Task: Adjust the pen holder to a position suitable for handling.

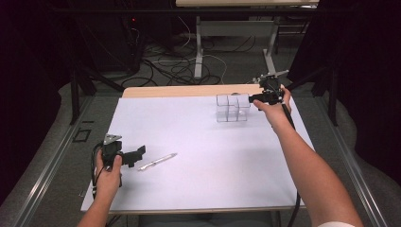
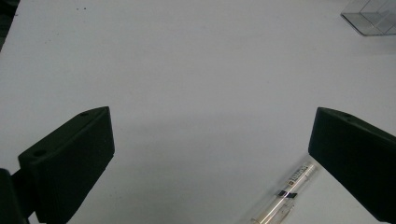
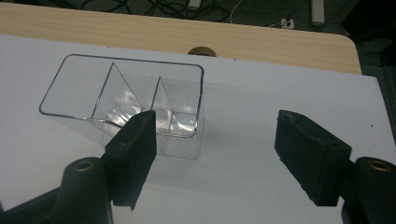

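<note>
Nothing looks done yet. Near the person, the left gripper (image 1: 135, 155) is wide open and holds nothing; the pen (image 1: 157, 161) lies on the white table (image 1: 189, 142) just at its 3 o'clock. Far off at 1 o'clock, the clear box (image 1: 232, 108) looks empty. The right gripper (image 1: 255, 98), open and empty, waits beside it. Nothing blocks the way.
</note>
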Demonstrator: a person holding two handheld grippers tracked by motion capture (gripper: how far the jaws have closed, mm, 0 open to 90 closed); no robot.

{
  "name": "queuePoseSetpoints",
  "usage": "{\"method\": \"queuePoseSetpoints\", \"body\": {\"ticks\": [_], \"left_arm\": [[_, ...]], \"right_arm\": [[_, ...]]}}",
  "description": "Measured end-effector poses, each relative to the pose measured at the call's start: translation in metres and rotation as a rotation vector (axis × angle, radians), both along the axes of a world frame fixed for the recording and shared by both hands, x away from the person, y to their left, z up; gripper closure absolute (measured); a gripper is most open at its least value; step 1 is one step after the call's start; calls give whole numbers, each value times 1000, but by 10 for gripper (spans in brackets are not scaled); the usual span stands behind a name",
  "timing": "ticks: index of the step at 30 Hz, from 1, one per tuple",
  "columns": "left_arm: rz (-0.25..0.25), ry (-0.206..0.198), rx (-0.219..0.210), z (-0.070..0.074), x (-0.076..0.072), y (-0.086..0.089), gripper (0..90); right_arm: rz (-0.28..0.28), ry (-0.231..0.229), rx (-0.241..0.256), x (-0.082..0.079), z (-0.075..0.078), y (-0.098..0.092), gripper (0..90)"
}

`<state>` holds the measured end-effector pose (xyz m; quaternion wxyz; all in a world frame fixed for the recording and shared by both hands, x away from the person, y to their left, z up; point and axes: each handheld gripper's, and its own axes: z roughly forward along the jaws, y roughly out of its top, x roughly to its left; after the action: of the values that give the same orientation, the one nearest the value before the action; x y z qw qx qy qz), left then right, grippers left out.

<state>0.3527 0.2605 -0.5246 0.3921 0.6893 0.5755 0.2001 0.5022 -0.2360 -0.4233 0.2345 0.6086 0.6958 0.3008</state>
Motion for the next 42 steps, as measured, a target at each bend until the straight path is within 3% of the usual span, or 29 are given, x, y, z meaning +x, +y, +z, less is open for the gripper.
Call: {"method": "queuePoseSetpoints", "body": {"ticks": [4,8,17,24,33,42], "left_arm": [[-1,1,-2,0,0,-1,2],[0,4,-1,0,0,-1,2],[5,3,-9,0,-1,0,2],[8,7,-13,0,-1,0,3],[18,10,-18,0,-3,1,4],[22,16,-29,-1,-4,1,4]], "right_arm": [[3,11,1,8,-5,1,327],[-4,36,20,16,-10,2,419],[0,42,38,30,-18,6,502],[5,81,34,38,-31,10,561],[23,74,5,47,-46,18,662],[3,79,13,52,-55,18,775]]}}
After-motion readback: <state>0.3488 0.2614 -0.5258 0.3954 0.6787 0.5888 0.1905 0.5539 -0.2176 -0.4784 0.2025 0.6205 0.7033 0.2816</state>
